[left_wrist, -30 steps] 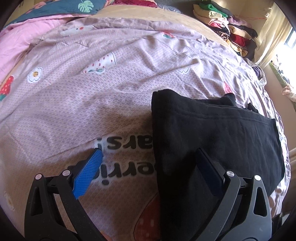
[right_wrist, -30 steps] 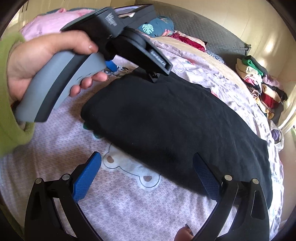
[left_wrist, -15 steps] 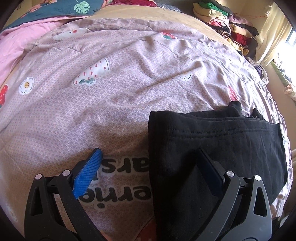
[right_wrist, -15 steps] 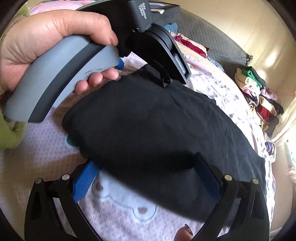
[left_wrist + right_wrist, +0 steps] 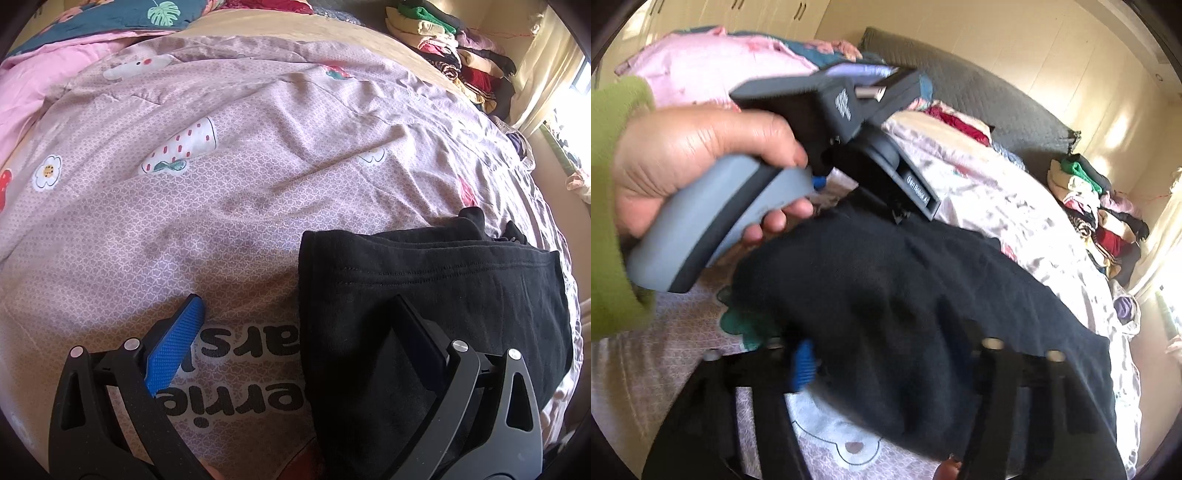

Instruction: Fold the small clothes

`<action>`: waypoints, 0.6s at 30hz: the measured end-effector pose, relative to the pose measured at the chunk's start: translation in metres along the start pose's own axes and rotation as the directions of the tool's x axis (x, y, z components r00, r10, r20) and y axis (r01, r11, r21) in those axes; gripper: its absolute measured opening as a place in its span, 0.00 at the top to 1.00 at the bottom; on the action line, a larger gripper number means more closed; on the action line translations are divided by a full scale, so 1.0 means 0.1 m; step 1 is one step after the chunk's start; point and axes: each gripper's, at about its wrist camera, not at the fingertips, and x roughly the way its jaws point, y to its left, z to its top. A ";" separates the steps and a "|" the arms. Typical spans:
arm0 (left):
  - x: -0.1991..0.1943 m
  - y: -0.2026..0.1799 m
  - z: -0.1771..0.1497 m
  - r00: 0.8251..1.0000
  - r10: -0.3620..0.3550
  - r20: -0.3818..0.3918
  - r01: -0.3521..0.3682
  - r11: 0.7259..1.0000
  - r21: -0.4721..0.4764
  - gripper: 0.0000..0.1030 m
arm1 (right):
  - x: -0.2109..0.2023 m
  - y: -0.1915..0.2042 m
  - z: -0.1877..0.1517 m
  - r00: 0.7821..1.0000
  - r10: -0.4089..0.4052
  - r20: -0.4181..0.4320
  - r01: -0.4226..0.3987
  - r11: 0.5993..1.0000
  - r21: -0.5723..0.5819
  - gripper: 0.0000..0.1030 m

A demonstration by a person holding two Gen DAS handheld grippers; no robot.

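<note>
Left wrist view: the left gripper [image 5: 295, 332] gapes wide above a folded black garment [image 5: 443, 295] lying on the lilac printed bedsheet [image 5: 221, 184], its right finger over the cloth. Right wrist view is blurred; the right gripper [image 5: 886, 362] straddles the garment's near edge, its jaws seemingly parted, grip unclear.

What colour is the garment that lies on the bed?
Black. The garment shows best in the left wrist view, on the mauve printed bedsheet.
</note>
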 end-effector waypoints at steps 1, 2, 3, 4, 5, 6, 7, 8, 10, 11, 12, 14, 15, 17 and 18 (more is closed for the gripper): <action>0.00 0.00 0.00 1.000 -0.001 0.001 0.001 1.000 -0.001 0.09 | -0.03 -0.02 0.00 1.000 0.007 0.009 -0.007 1.000 0.001 0.72; 0.00 0.00 0.00 1.000 -0.002 0.000 0.002 1.000 -0.004 0.09 | -0.06 -0.03 0.00 1.000 0.013 0.019 -0.013 1.000 0.004 0.77; -0.01 0.00 0.00 1.000 -0.003 -0.001 0.003 1.000 -0.005 0.09 | -0.09 -0.04 0.00 0.999 0.026 0.028 -0.026 1.000 0.012 0.86; -0.01 0.00 0.00 1.000 -0.003 0.000 0.003 1.000 -0.006 0.09 | -0.11 -0.06 0.00 0.999 0.034 0.034 -0.034 0.999 0.020 0.89; -0.01 0.00 0.00 1.000 -0.004 -0.002 0.004 1.000 -0.009 0.09 | -0.13 -0.08 0.01 0.999 0.039 0.036 -0.040 0.999 0.029 0.90; -0.01 0.00 0.00 1.000 -0.005 -0.003 0.005 1.000 -0.010 0.09 | -0.18 -0.06 0.00 0.998 0.045 0.038 -0.046 0.998 0.038 0.91; -0.01 0.00 0.00 1.000 -0.006 -0.004 0.006 1.000 -0.012 0.09 | -0.19 -0.07 -0.01 0.998 0.051 0.042 -0.053 0.997 0.050 0.92; -0.02 0.00 0.00 1.000 -0.011 -0.006 0.010 1.000 -0.017 0.09 | -0.21 -0.12 -0.01 0.997 0.059 0.048 -0.062 0.996 0.071 0.92; -0.03 -0.01 -0.01 1.000 -0.022 -0.008 0.022 0.999 -0.026 0.09 | -0.27 -0.12 -0.02 0.996 0.073 0.053 -0.078 0.991 0.108 0.92; -0.04 -0.01 -0.01 1.000 -0.029 -0.008 0.029 0.999 -0.029 0.09 | -0.31 -0.14 -0.02 0.995 0.079 0.058 -0.086 0.988 0.128 0.92; -0.05 -0.02 -0.02 0.999 -0.037 -0.010 0.036 0.999 -0.031 0.09 | -0.34 -0.18 -0.02 0.994 0.088 0.064 -0.097 0.983 0.156 0.92; -0.09 -0.05 -0.05 0.998 -0.062 -0.008 0.061 0.997 -0.039 0.09 | -0.39 -0.22 -0.02 0.993 0.094 0.073 -0.105 0.977 0.183 0.93; -0.10 -0.07 -0.05 0.997 -0.075 -0.008 0.075 0.996 -0.041 0.09 | -0.45 -0.22 -0.04 0.993 0.090 0.080 -0.104 0.975 0.194 0.93; -0.13 -0.11 -0.07 0.995 -0.099 -0.004 0.099 0.994 -0.043 0.09 | -0.52 -0.25 -0.04 0.992 0.085 0.092 -0.103 0.971 0.214 0.93; -0.14 -0.14 -0.07 0.994 -0.110 -0.002 0.110 0.993 -0.044 0.09 | -0.53 -0.26 -0.05 0.992 0.085 0.096 -0.105 0.970 0.221 0.93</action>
